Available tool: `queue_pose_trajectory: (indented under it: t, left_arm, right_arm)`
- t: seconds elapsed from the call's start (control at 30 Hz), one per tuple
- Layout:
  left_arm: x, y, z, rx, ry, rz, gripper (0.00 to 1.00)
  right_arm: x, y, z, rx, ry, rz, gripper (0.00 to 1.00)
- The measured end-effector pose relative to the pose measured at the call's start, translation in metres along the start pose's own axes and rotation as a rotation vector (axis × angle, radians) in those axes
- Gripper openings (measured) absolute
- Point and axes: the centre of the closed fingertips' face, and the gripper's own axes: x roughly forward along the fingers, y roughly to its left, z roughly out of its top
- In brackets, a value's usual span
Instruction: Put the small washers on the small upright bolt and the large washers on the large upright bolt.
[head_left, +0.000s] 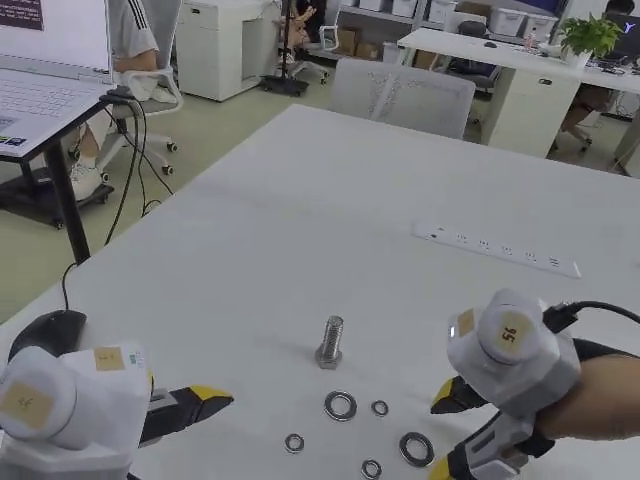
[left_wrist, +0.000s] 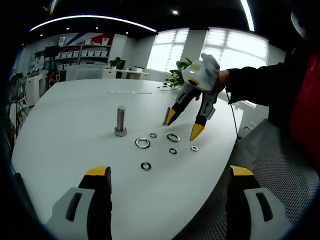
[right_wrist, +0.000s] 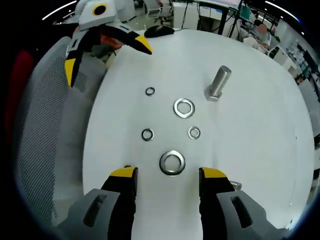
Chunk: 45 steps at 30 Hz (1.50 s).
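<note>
The right gripper (right_wrist: 169, 173) is the nearer tool to the work. Its two yellow-tipped jaws stand apart and hold nothing. One large flat silver steel washer (right_wrist: 164, 161) lies on the white table (head_left: 300, 200) just ahead of this gripper, in the gap between the jaw tips but, as far as I can see, touching neither.

From this washer, the large grey upright hex-head bolt (right_wrist: 218, 83) is farther along the same direction and a little to the right in the right gripper view. The bolt's long axis is vertical, with the head on the table. I think the washer must be lifted, kept level and brought down over the top of the bolt.

A second large silver washer (right_wrist: 177, 108) and three small silver washers (right_wrist: 150, 91) lie flat between the two. A thin grey upright piece (left_wrist: 165, 115), probably the small bolt, stands just behind the right gripper.

The left gripper (left_wrist: 168, 172) is well apart from the washers, with its jaws wide open and holding nothing.
</note>
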Motion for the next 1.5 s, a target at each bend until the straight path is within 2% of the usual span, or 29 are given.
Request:
queue_pose_trajectory:
  t: [0.17, 0.53, 1.03, 1.5]
  left_arm:
    - [0.000, 0.002, 0.002, 0.001, -0.010, 0.007, 0.96]
    - [0.002, 0.001, 0.003, -0.001, -0.016, 0.003, 0.95]
    - [0.000, 0.001, 0.006, 0.000, -0.031, 0.003, 0.94]
    - [-0.003, -0.001, 0.006, -0.003, -0.044, 0.008, 0.93]
  right_arm:
    - [0.004, 0.002, 0.002, -0.006, 0.024, 0.012, 0.45]
    - [0.010, -0.002, -0.001, -0.058, 0.091, -0.010, 0.36]
    - [0.015, -0.004, -0.002, -0.076, 0.131, -0.012, 0.32]
    - [0.015, -0.002, -0.002, -0.049, 0.160, 0.003, 0.29]
